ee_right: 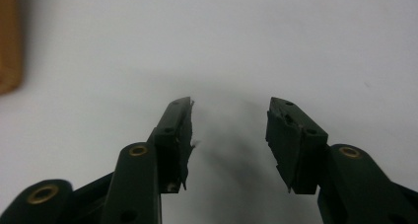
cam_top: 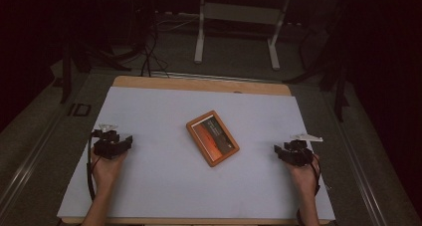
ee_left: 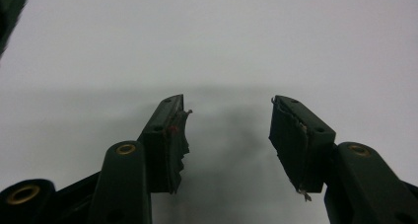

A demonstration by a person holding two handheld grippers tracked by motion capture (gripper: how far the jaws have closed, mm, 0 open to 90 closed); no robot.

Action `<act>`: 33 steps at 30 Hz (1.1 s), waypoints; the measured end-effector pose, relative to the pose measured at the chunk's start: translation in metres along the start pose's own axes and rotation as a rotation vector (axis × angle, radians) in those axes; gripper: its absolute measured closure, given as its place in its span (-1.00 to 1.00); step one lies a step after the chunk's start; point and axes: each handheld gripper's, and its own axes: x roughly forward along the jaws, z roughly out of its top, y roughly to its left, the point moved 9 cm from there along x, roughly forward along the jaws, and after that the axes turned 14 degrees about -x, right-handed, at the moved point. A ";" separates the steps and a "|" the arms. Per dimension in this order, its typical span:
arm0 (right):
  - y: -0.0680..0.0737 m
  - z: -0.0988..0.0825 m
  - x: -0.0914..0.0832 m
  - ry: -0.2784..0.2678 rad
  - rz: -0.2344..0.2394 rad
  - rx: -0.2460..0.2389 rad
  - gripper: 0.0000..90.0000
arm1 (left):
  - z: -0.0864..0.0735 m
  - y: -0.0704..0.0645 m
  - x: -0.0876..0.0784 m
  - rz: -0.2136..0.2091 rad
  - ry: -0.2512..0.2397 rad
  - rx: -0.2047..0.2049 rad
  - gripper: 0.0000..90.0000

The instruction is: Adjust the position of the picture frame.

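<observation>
An orange-framed flat tablet-like object (cam_top: 212, 138) lies at an angle in the middle of the white table surface (cam_top: 164, 186). My left gripper (cam_top: 112, 144) rests on the table's left side, held by a hand, well left of the object. My right gripper (cam_top: 293, 152) rests on the right side, equally apart from it. In the left gripper view the gripper (ee_left: 227, 110) is open over bare white surface. In the right gripper view the gripper (ee_right: 229, 108) is open too, with an orange-brown edge (ee_right: 10, 41) at the far left.
The white surface sits on a wooden board (cam_top: 199, 84) whose far edge shows. Beyond the table the floor is dark, with white table legs (cam_top: 200, 32) and cables (cam_top: 149, 52). Forearms enter from the bottom edge.
</observation>
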 end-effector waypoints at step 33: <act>0.069 0.053 0.032 -0.073 0.171 -0.189 1.00 | -0.024 -0.073 -0.002 -0.233 0.086 0.206 0.54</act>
